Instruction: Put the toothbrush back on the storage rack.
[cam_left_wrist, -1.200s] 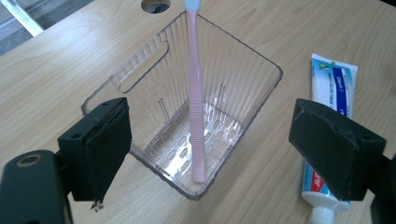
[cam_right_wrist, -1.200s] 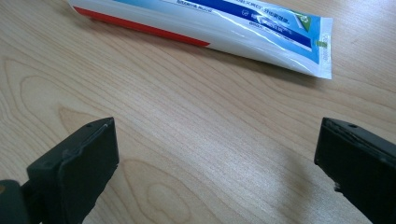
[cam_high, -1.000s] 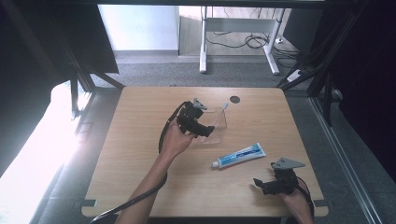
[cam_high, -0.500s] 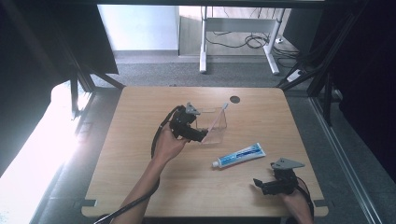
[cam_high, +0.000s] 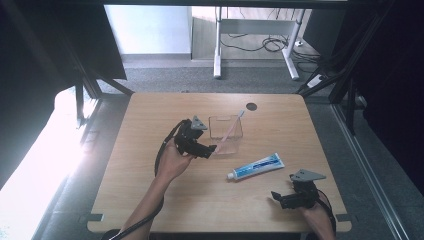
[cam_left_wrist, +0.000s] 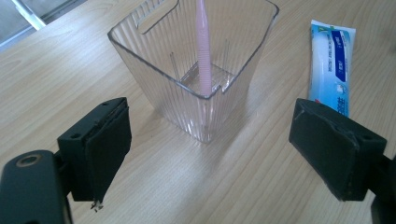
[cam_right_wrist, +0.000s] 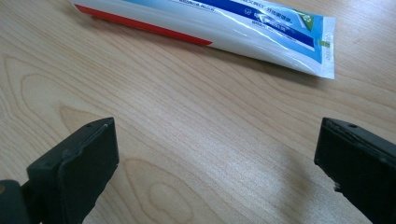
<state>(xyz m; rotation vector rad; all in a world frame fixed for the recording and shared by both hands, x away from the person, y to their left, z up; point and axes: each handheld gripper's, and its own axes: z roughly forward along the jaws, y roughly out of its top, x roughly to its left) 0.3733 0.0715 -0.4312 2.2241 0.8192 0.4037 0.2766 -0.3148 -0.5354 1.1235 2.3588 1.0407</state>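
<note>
A clear ribbed plastic cup (cam_high: 226, 133) (cam_left_wrist: 196, 60) stands near the table's middle with a pink toothbrush (cam_high: 230, 131) (cam_left_wrist: 203, 46) leaning inside it. My left gripper (cam_high: 211, 150) (cam_left_wrist: 210, 154) hovers just left of the cup, jaws open and empty, a short way back from its near corner. A blue-and-white toothpaste tube (cam_high: 256, 166) (cam_left_wrist: 329, 65) (cam_right_wrist: 210, 23) lies flat to the cup's front right. My right gripper (cam_high: 276, 198) (cam_right_wrist: 215, 172) rests low near the front right edge, open, with bare wood between its jaws and the tube just beyond.
The wooden table (cam_high: 150, 200) has a round cable hole (cam_high: 251, 106) at the back. Beyond the far edge lie grey carpet and white desk legs (cam_high: 218, 45). Dark frame struts (cam_high: 80, 95) stand at the left.
My left gripper has drawn back toward the left and near side, away from the cup, with the toothbrush staying in the cup. The right gripper has barely moved.
</note>
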